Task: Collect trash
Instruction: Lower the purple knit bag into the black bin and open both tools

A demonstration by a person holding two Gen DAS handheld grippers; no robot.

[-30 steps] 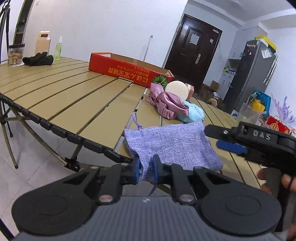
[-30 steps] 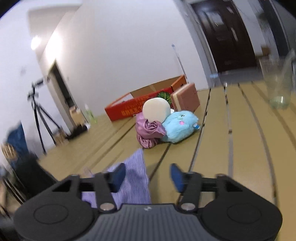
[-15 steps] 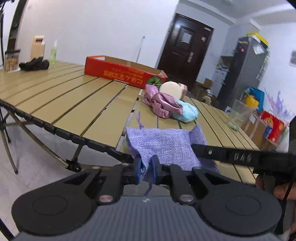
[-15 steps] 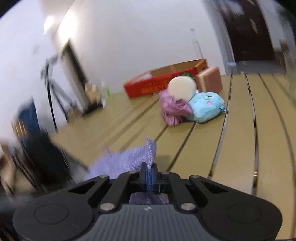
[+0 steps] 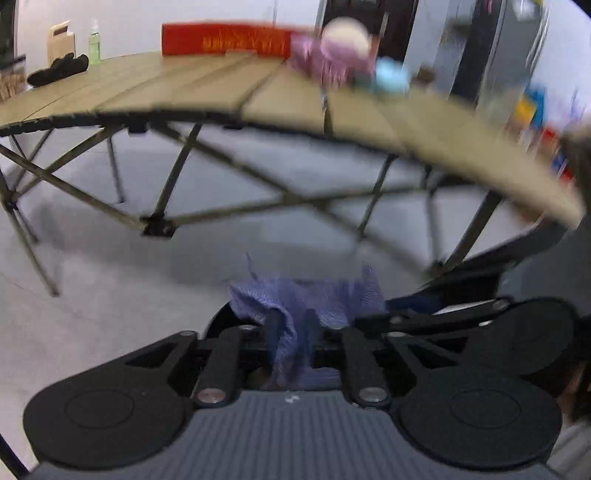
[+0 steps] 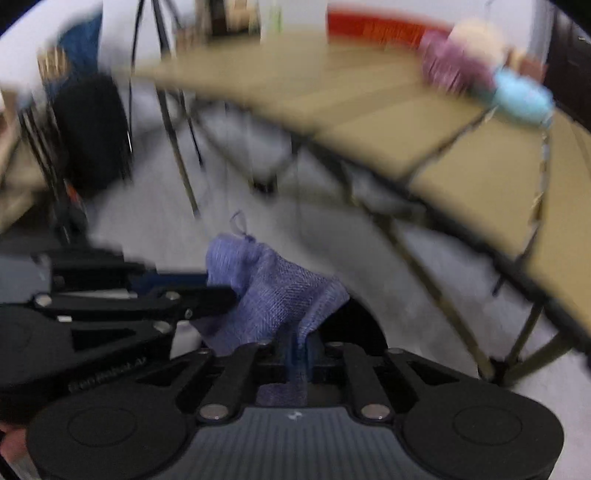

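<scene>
Both pinching the purple bag (image 5: 314, 295) below the table edge (image 5: 332, 129), left gripper (image 5: 291, 328) and right gripper (image 6: 297, 350) easing open a touch.

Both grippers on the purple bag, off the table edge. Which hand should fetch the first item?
Probably right. Both the left gripper and right gripper pinch the bag, jaws easing open. The blue plush and pink cloth sit toward the right's side.

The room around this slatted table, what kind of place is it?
Probably a lived-in home or apartment room: a folding slatted table with a blue plush toy on it, a dark entry door and a grey floor.
</scene>
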